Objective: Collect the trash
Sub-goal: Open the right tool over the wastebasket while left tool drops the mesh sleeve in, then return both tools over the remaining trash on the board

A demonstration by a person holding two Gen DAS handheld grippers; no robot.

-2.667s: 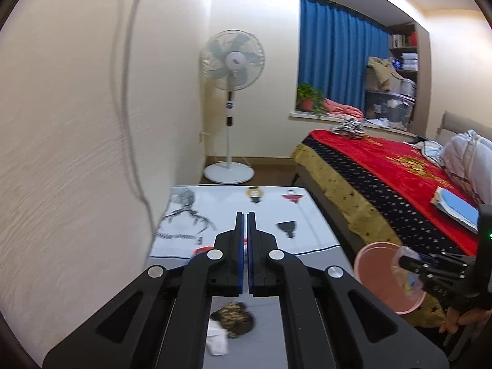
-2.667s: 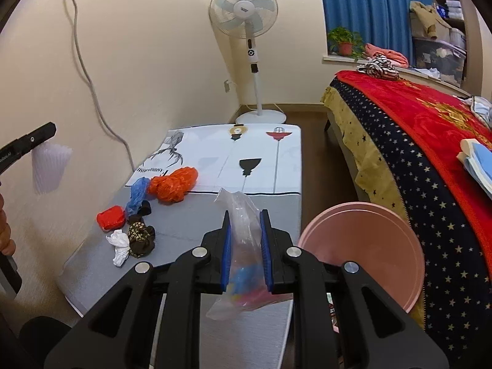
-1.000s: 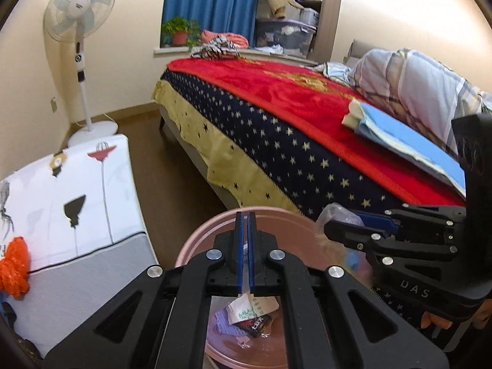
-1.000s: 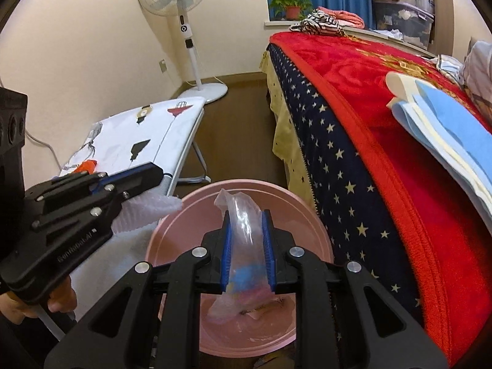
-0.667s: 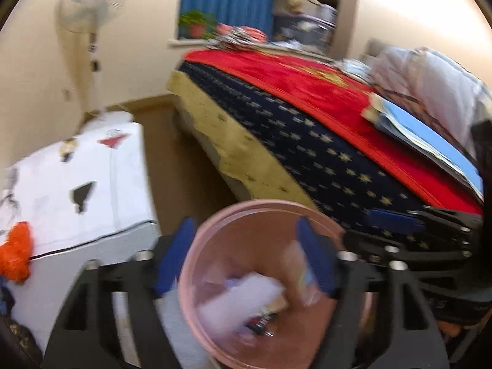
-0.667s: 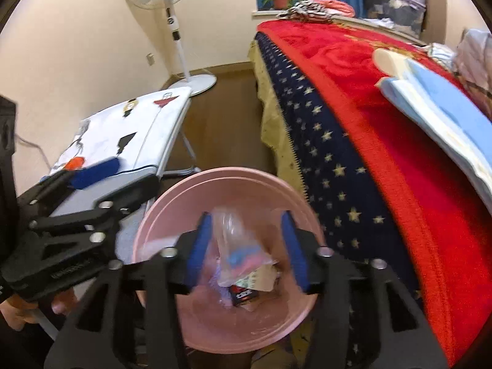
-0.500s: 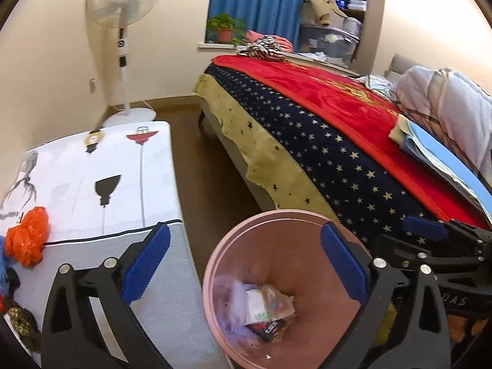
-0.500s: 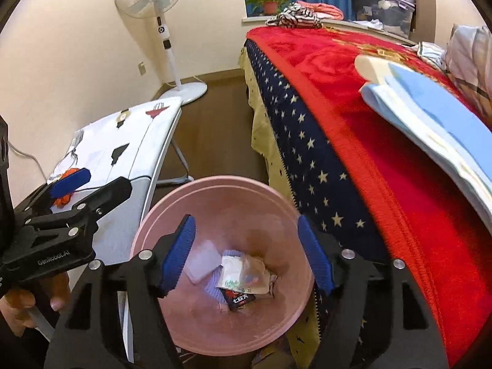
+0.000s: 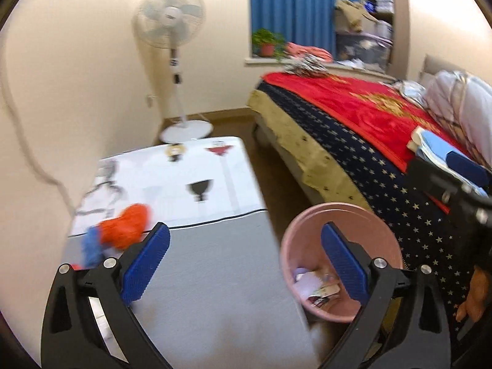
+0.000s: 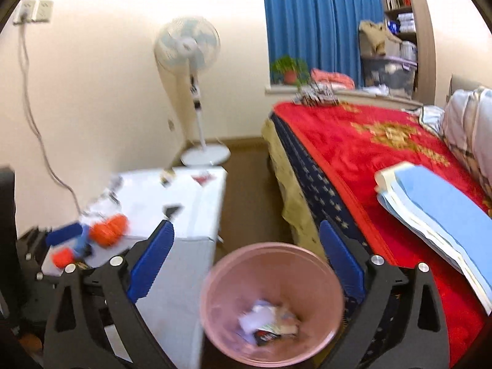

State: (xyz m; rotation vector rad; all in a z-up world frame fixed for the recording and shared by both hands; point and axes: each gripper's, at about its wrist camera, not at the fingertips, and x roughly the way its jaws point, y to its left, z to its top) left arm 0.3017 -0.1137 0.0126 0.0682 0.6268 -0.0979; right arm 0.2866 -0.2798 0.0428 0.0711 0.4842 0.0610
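Note:
A pink bin (image 9: pixel 295 246) stands on the floor between the low table (image 9: pixel 200 276) and the bed, with several scraps of trash (image 9: pixel 319 289) in its bottom. My left gripper (image 9: pixel 244 236) is open and empty, above the table's near end. My right gripper (image 10: pixel 246 233) hangs above the bin (image 10: pixel 230 292); its jaws are opening and nothing is between them. The trash (image 10: pixel 270 319) lies loose below it. On the table's left side sit an orange crumpled bag (image 9: pixel 129 224) and a blue scrap (image 9: pixel 90 246). The bag (image 10: pixel 109 229) and a red scrap (image 10: pixel 61 256) also show in the right wrist view.
A bed with a red blanket (image 9: pixel 353 107) fills the right side, with blue-covered books (image 10: pixel 436 209) on it. A standing fan (image 9: pixel 170 30) stands beyond the table by the wall. A cable (image 10: pixel 33 123) hangs down the left wall. Brown floor runs between table and bed.
Both grippers opened over the bin: the left let go a white foam piece and the right a clear plastic bag, and both dropped in. Both views then rose and swung left towards the table.

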